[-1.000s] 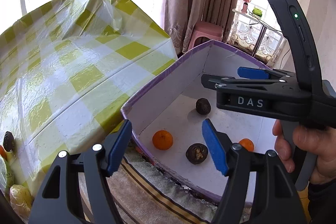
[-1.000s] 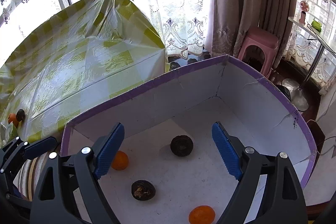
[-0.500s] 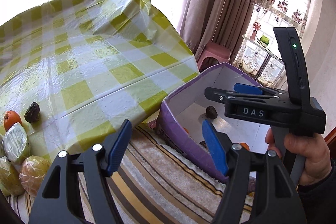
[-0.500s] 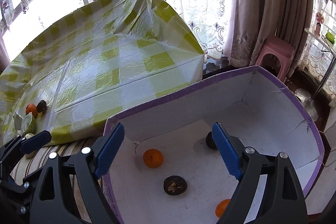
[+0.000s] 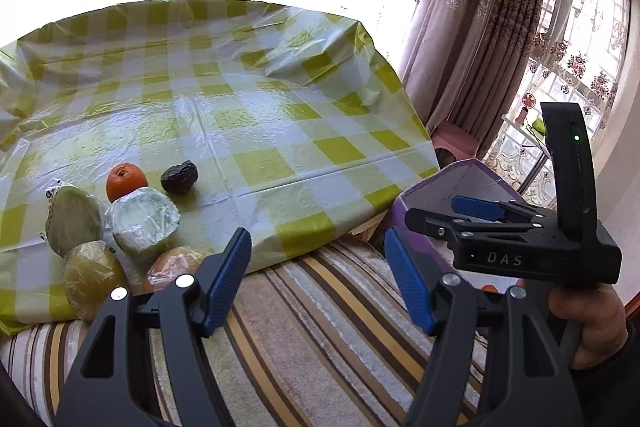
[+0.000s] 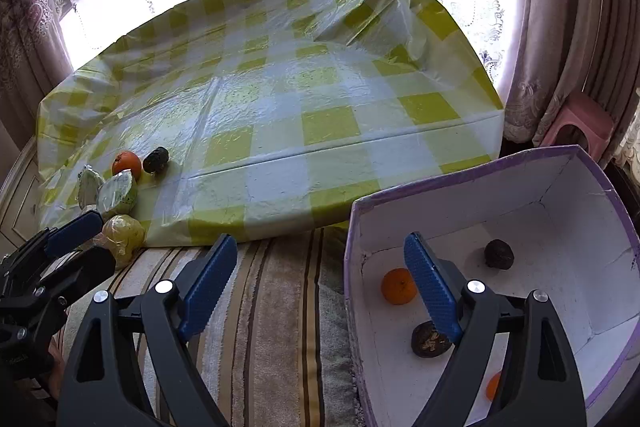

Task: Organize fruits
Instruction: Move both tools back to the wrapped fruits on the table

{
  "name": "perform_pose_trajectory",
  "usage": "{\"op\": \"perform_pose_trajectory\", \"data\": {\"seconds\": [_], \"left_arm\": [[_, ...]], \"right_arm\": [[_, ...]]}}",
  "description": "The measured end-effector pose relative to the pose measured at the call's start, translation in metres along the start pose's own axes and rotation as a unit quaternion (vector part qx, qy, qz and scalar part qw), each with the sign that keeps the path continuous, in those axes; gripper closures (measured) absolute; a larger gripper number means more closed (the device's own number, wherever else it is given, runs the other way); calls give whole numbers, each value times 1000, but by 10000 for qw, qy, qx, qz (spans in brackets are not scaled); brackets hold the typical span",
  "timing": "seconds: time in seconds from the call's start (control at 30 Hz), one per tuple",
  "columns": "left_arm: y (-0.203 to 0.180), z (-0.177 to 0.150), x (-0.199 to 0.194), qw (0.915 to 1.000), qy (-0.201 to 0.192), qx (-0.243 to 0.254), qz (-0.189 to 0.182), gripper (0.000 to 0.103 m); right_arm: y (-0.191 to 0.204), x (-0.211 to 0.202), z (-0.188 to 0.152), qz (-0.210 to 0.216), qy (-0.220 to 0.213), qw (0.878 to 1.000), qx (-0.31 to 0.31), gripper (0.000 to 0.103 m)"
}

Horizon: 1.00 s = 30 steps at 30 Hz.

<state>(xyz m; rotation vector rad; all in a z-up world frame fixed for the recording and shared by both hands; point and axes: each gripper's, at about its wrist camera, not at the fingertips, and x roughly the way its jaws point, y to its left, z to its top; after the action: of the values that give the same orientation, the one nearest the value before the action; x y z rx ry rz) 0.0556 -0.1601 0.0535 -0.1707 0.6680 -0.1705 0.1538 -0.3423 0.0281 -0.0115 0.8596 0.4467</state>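
A: We log both tools with jaws apart and nothing between the pads. The left tool (image 5: 316,279) stands moderately wide; the right tool (image 6: 320,285) stands wider.

B: Agreed. Landmark is the purple-rimmed box (image 6: 472,175). Inside it we count two oranges, one (image 6: 398,286) near its left wall and one (image 6: 494,385) half hidden at the front, plus two dark wrinkled fruits (image 6: 499,254) (image 6: 430,339).

A: Well left of the box, on the checked cloth over the bench (image 5: 256,123), we see an orange (image 5: 126,181), a dark fruit (image 5: 180,177) just beside it, and wrapped fruits (image 5: 144,221) clustered in front.

B: Both tools hang over the striped cover (image 6: 272,307), left of the box.
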Motion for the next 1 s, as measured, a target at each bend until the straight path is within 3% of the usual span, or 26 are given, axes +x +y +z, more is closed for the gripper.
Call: {"op": "perform_pose_trajectory", "data": {"seconds": [0.3,0.57,0.73,1.0], "left_arm": [[84,-13,-48,9922,-271,-977,728,34],[150,-27,-56,9789,67,-1736,1073,33],[158,-28,-41,9781,481,-1745,1023,23],[151,-17,-11,9824,971,-1181,1077,23]], "right_arm": [[59,13,-10,521,271,9972,-459,20],[98,22,-16,804,446,9928,-764,20],[124,30,-21,955,543,9887,-1018,20],[155,44,-18,984,579,9844,-1339,20]]}}
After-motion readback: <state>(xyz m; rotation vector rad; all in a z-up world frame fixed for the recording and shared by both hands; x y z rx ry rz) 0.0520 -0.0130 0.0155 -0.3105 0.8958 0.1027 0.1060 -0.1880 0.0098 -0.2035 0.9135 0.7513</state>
